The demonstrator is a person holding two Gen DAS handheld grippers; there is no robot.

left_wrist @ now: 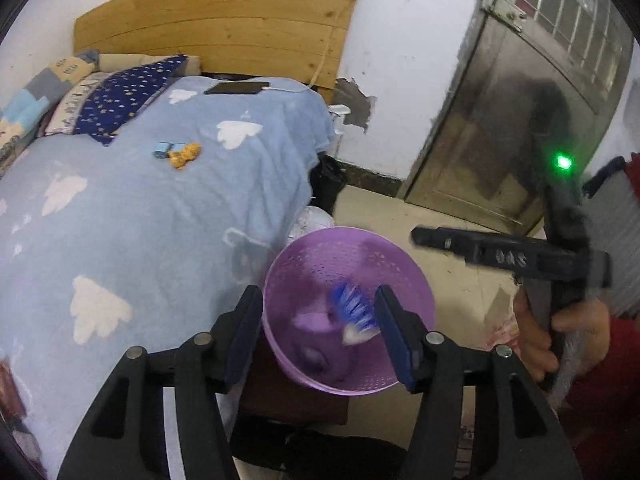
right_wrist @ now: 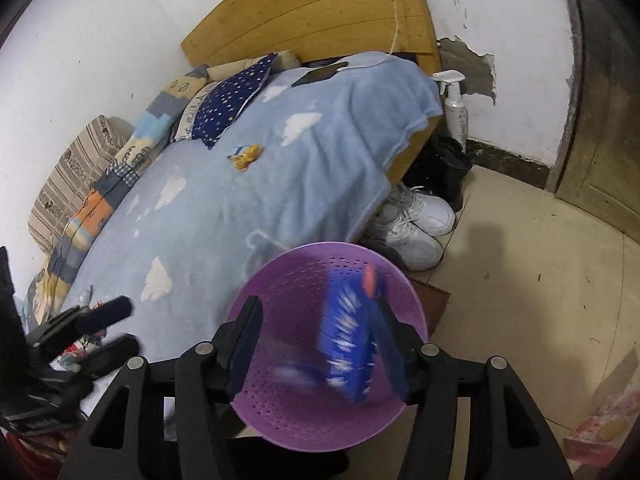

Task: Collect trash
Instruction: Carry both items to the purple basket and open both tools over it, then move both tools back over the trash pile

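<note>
Left gripper (left_wrist: pixel 318 334): my fingers were spread wide apart above the purple basket (left_wrist: pixel 416 280), gripping nothing.
Right gripper (right_wrist: pixel 320 344): my fingers stood apart over the same basket (right_wrist: pixel 288 280); the blue wrapper (right_wrist: pixel 348 336) lay blurred against the inner face of my right-hand finger, and I could not tell whether it was touching it or already loose.
Right gripper from the left wrist view: its dark body (left_wrist: pixel 516 254) hung to the right of the basket, my hand (left_wrist: pixel 560 336) wrapped round its handle, a green light (left_wrist: pixel 563 162) glowing above.
Basket: a perforated purple bowl, near the foot of the bed's right edge, resting on a dark brown stand (right_wrist: pixel 434 300).
Basket contents: the blue and white wrapper (left_wrist: pixel 354 310), smeared by motion, near the right inner wall; some purple-tinted lumps low down that I could not make out.
Remaining trash: a small blue packet with a crumpled yellow piece (left_wrist: pixel 178 152) touching it, on the light blue blanket (left_wrist: pixel 160 220), far from the basket, toward the pillows (right_wrist: pixel 228 108).
Bed: a phone (left_wrist: pixel 236 88) with a white cable lay at the far end, below the wooden headboard (left_wrist: pixel 224 20).
Floor: white sneakers (right_wrist: pixel 416 220) just beyond the basket, dark boots (right_wrist: pixel 452 168) and a white spray bottle (right_wrist: pixel 454 104) farther off by the wall.
</note>
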